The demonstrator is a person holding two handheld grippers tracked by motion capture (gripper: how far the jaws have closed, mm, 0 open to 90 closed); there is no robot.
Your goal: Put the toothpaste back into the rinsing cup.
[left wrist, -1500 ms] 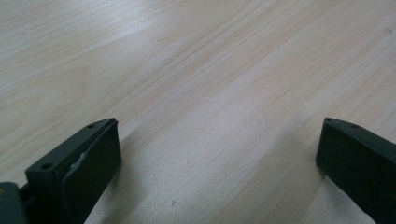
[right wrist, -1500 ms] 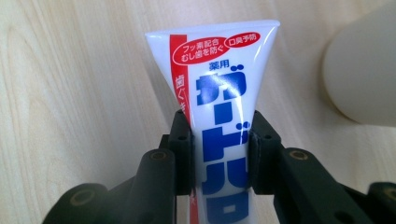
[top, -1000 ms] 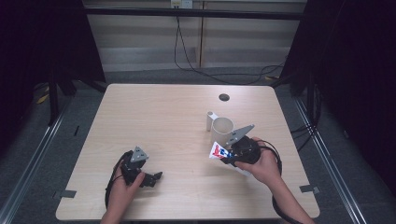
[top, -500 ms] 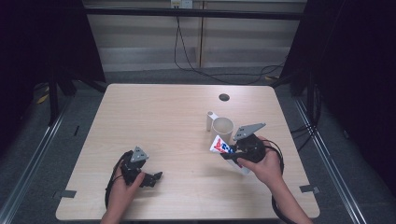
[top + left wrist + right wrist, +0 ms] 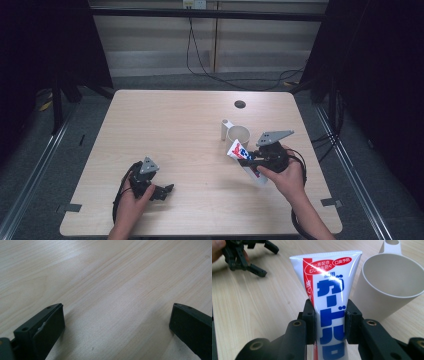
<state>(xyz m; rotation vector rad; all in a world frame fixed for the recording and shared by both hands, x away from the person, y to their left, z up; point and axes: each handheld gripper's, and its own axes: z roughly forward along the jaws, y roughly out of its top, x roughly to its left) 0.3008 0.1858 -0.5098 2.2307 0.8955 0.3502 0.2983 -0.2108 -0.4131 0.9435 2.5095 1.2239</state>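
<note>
A white toothpaste tube (image 5: 329, 295) with blue and red print is clamped between the pads of my right gripper (image 5: 329, 322), its crimped flat end pointing away from the camera. From above, the tube (image 5: 239, 150) is lifted off the table, tilted, its flat end close to the cream cup (image 5: 238, 137); my right gripper (image 5: 248, 161) sits just right of it. The cup (image 5: 390, 285) stands upright and empty, handle at the far side. My left gripper (image 5: 167, 189) rests at the table's front left, jaws wide open over bare wood (image 5: 115, 302), nothing between them.
The wooden table (image 5: 165, 125) has a small dark round hole (image 5: 240, 104) near its far edge. Cables trail from both grippers. Dark floor and rails surround the table; a cable hangs down the back wall.
The right hand has raised the tube's flat end and brought it slightly closer to the cup. The left hand and its gripper have stayed where they were.
</note>
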